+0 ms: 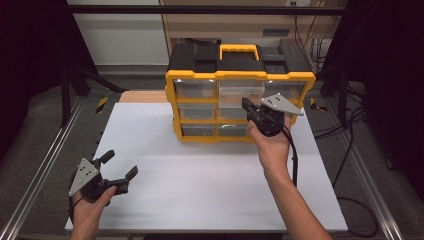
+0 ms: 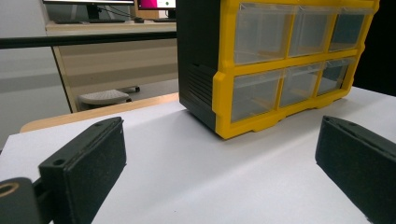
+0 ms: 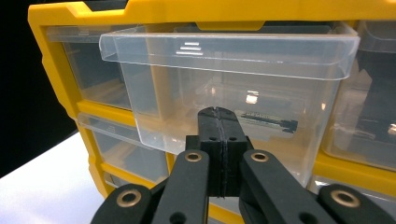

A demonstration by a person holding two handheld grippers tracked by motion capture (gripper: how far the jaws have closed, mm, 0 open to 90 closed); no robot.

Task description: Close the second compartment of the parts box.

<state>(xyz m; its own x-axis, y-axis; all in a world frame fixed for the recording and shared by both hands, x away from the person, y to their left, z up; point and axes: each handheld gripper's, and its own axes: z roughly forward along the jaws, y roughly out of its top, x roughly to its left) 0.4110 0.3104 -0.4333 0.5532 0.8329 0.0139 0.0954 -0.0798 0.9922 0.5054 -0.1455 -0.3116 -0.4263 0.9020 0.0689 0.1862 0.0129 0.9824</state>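
Note:
A yellow and black organizer cabinet (image 1: 240, 75) with clear plastic drawers stands at the back of the white table (image 1: 200, 175). Its top middle drawer (image 3: 224, 79) is pulled partway out. My right gripper (image 3: 219, 119) is shut with nothing between its pads, tips close in front of that drawer's lower face; I cannot tell if they touch it. In the high view the right gripper (image 1: 246, 104) is held by a hand at the cabinet's front. My left gripper (image 1: 120, 164) rests near the table's front left corner, open and empty, with its pads (image 2: 84, 172) wide apart, facing the cabinet (image 2: 280, 65).
Metal rails run along both sides of the table, and black cables lie on the floor at the right. A wooden board edge (image 1: 142, 96) shows behind the white surface. White table surface stretches between the two grippers.

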